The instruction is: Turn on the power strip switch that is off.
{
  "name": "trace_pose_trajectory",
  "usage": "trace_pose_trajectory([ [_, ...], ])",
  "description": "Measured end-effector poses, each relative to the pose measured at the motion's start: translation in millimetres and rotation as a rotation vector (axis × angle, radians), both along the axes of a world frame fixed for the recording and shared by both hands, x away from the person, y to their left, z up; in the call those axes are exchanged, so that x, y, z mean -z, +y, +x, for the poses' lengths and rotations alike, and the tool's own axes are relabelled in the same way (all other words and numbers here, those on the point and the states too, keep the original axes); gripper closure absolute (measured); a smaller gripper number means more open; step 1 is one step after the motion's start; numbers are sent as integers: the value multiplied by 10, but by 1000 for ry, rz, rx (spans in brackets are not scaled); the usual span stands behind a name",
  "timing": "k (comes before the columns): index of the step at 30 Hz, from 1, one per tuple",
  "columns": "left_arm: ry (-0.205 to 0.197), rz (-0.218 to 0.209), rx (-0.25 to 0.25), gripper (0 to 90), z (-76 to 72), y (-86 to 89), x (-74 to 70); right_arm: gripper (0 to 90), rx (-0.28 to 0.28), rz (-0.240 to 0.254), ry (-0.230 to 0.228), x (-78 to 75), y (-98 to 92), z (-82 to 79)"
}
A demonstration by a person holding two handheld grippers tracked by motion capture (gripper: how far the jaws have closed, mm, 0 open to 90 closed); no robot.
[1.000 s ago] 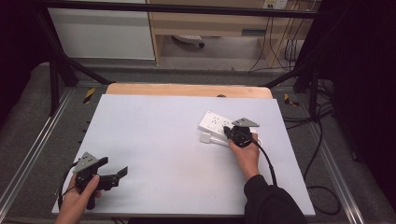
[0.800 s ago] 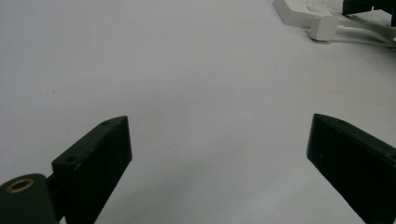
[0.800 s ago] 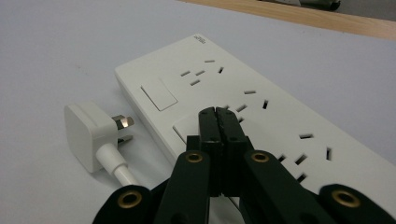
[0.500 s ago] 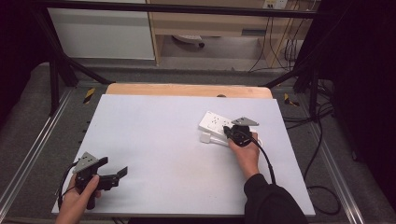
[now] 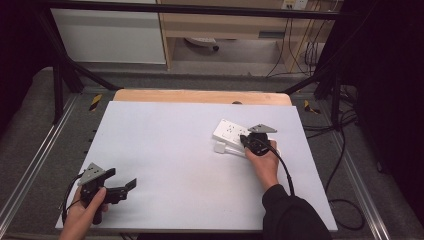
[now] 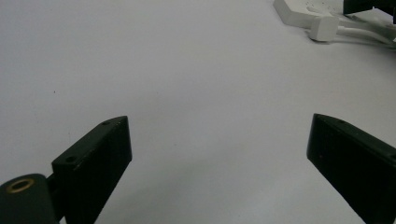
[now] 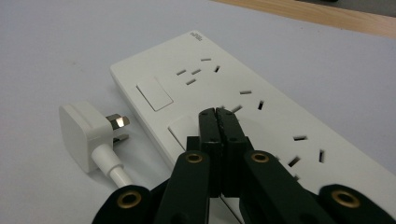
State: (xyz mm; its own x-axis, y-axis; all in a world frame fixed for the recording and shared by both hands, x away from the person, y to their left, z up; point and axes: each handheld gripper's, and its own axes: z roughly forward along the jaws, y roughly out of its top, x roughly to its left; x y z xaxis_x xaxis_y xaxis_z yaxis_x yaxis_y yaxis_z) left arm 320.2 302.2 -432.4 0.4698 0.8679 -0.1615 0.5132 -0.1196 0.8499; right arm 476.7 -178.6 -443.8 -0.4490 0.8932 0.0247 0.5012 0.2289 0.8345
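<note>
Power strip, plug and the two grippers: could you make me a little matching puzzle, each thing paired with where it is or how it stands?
Things:
1. power strip
2. plug
3. left gripper
4. right gripper

States:
A. jaws wide apart over bare table
B. lies loose on the table beside the strip, prongs bare
C. jaws shut together, tips at a rocker switch
D. white, flat on the table, sockets facing up

Pairs: 1-D, 2-B, 3-A, 4-C
</note>
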Motion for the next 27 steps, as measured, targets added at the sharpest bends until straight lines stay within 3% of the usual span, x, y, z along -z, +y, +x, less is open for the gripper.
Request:
trace_pose_trajectory([
  [9,-1,0,1,65,-1,1,0,899,-4,-7,5,-56,-13,8],
  [27,1,-1,-1,65,-2,0,-1,759,-16,9,32,-152,-40,21],
])
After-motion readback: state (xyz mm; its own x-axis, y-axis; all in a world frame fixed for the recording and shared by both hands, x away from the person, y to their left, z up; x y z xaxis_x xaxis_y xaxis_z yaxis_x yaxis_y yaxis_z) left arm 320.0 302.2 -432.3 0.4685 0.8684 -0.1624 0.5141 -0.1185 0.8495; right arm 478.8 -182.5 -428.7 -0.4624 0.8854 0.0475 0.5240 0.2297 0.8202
